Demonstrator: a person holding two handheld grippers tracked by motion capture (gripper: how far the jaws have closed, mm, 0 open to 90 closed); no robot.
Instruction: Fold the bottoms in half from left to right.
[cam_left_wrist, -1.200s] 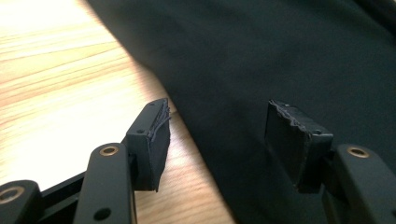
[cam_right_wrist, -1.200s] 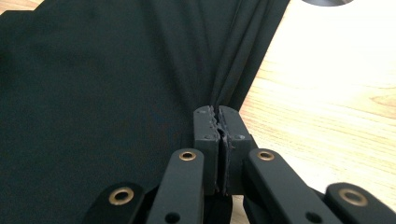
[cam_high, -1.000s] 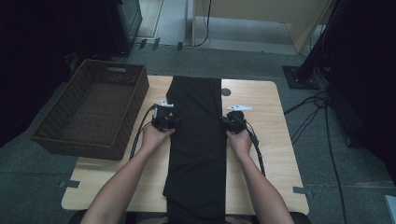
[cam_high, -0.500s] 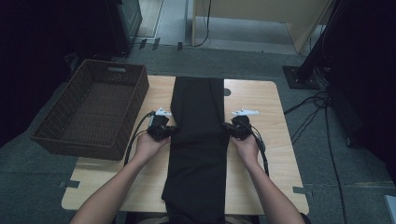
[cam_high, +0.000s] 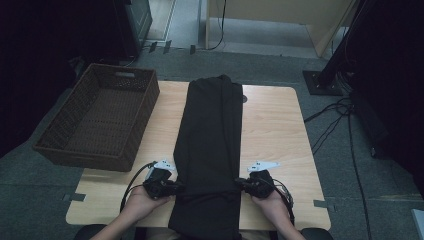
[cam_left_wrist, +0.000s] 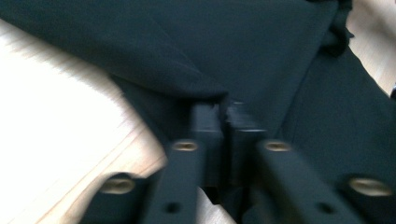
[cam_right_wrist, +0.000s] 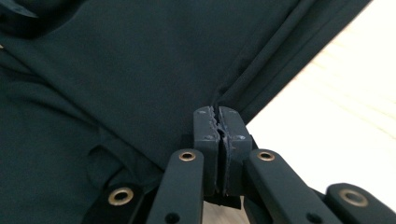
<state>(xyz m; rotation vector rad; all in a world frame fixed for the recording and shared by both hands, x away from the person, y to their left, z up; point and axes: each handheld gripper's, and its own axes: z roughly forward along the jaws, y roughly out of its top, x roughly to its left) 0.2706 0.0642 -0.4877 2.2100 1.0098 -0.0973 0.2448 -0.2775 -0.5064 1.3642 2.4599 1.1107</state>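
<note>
A grey carpeted floor surrounds the pale wooden counter. The long black folded garment lies down the counter's middle, its near end overhanging. The dark woven rectangular basket sits at the counter's left edge, holding nothing. The left claw, just been opening, pinches the garment's left edge; the right claw is pressed together on its right edge.
</note>
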